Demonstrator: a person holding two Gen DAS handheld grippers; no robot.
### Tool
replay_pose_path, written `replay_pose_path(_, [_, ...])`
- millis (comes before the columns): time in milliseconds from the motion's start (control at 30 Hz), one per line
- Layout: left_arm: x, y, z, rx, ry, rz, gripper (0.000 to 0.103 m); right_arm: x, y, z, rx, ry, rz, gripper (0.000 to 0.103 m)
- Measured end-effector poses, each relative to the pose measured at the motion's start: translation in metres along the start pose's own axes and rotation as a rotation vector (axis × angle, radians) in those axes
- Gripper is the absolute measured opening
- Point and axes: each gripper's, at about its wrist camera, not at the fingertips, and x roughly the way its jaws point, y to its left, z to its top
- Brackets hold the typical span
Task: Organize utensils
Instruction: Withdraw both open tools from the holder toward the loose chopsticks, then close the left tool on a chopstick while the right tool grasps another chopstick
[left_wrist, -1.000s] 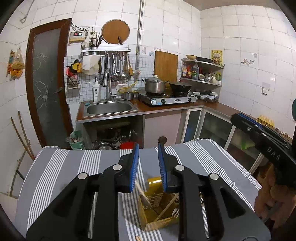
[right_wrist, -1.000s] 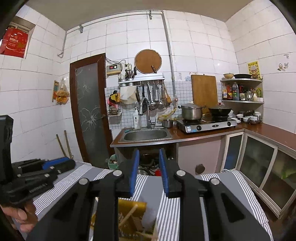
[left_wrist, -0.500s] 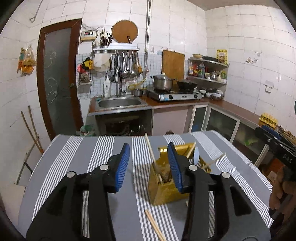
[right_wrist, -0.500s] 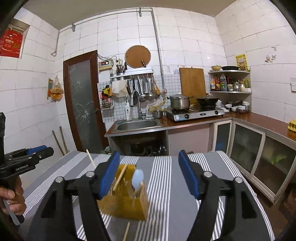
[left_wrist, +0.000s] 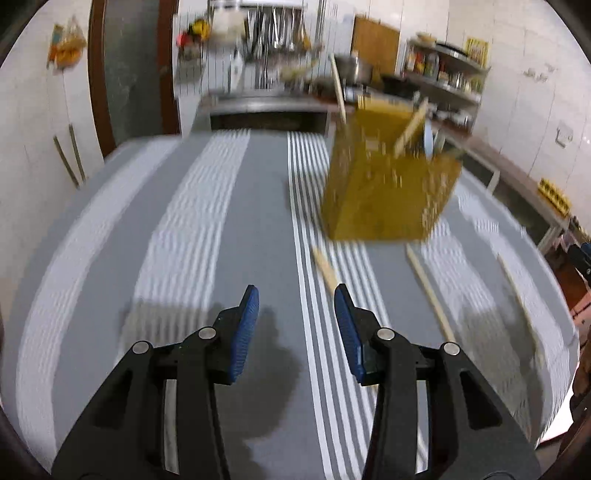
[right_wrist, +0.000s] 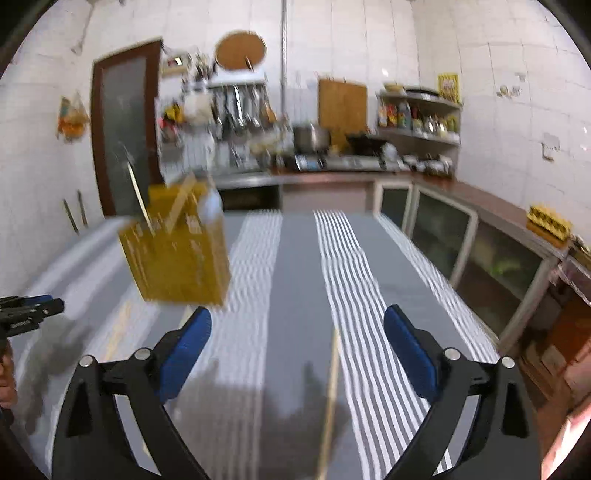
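A yellow perforated utensil holder (left_wrist: 388, 184) stands on the grey striped tablecloth, with chopsticks and a pale spoon sticking out; it also shows in the right wrist view (right_wrist: 177, 251). Loose wooden chopsticks lie on the cloth: one (left_wrist: 325, 267) just ahead of my left gripper, another (left_wrist: 430, 291) to its right. My left gripper (left_wrist: 295, 321) is open and empty, low over the cloth. My right gripper (right_wrist: 297, 345) is wide open and empty, with a chopstick (right_wrist: 330, 391) lying between its fingers on the cloth. Both views are blurred.
The striped table (right_wrist: 295, 258) fills the foreground. Behind it are a sink counter, a stove with pots (right_wrist: 314, 138), glass-front cabinets (right_wrist: 443, 229) on the right and a brown door (right_wrist: 122, 125) on the left. The left gripper's tip (right_wrist: 33, 308) shows at the left edge.
Both grippers have dropped lower toward the tablecloth and tilted down. The left gripper has opened a little wider. The holder now sits farther ahead, and loose chopsticks have come into view.
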Motion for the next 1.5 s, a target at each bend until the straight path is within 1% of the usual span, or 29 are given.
replay_pose_path(67, [0.007, -0.004, -0.018, 0.002, 0.041, -0.018, 0.042, 0.002, -0.009, -0.013, 0.018, 0.037, -0.010, 0.092])
replay_pose_path(133, [0.012, -0.011, -0.029, 0.008, 0.066, -0.026, 0.042, 0.004, -0.018, -0.024, 0.035, 0.063, -0.030, 0.092])
replay_pose_path(200, [0.017, -0.017, -0.036, 0.006, 0.088, -0.049, 0.042, 0.006, -0.028, -0.034, 0.055, 0.084, -0.052, 0.092])
replay_pose_path(267, [0.020, -0.023, -0.037, 0.008, 0.100, -0.055, 0.042, 0.008, -0.035, -0.039, 0.073, 0.095, -0.054, 0.092])
replay_pose_path(467, [0.033, -0.040, -0.045, 0.029, 0.153, -0.035, 0.042, 0.011, -0.041, -0.046, 0.073, 0.106, -0.066, 0.092])
replay_pose_path(533, [0.038, -0.039, -0.047, 0.014, 0.176, -0.045, 0.042, 0.014, -0.040, -0.046, 0.078, 0.108, -0.064, 0.092])
replay_pose_path(667, [0.042, -0.041, -0.045, 0.018, 0.182, -0.036, 0.042, 0.018, -0.037, -0.047, 0.078, 0.119, -0.062, 0.092])
replay_pose_path(800, [0.051, -0.044, -0.043, 0.044, 0.197, -0.006, 0.046, 0.026, -0.037, -0.049, 0.069, 0.140, -0.070, 0.092])
replay_pose_path(867, [0.055, -0.045, -0.040, 0.062, 0.197, 0.018, 0.046, 0.030, -0.037, -0.048, 0.055, 0.152, -0.079, 0.092])
replay_pose_path(1000, [0.063, -0.039, -0.028, 0.065, 0.195, 0.031, 0.046, 0.042, -0.038, -0.039, 0.026, 0.183, -0.082, 0.092])
replay_pose_path(1133, [0.081, -0.030, -0.010, 0.075, 0.199, 0.055, 0.046, 0.069, -0.041, -0.026, 0.022, 0.235, -0.060, 0.092])
replay_pose_path(1200, [0.092, -0.027, 0.001, 0.074, 0.208, 0.061, 0.046, 0.090, -0.039, -0.020, 0.023, 0.275, -0.041, 0.092])
replay_pose_path(1300, [0.105, -0.020, 0.016, 0.072, 0.221, 0.065, 0.047, 0.115, -0.033, -0.016, -0.004, 0.319, -0.043, 0.092])
replay_pose_path(1367, [0.113, -0.017, 0.025, 0.080, 0.230, 0.066, 0.047, 0.129, -0.033, -0.013, -0.005, 0.344, -0.064, 0.092])
replay_pose_path(1400, [0.116, -0.016, 0.028, 0.080, 0.232, 0.069, 0.049, 0.137, -0.034, -0.012, 0.001, 0.360, -0.058, 0.092])
replay_pose_path(1433, [0.121, -0.014, 0.032, 0.081, 0.236, 0.071, 0.049, 0.145, -0.035, -0.011, 0.012, 0.383, -0.054, 0.091])
replay_pose_path(1500, [0.125, -0.012, 0.036, 0.079, 0.239, 0.070, 0.050, 0.152, -0.035, -0.011, 0.018, 0.398, -0.055, 0.089])
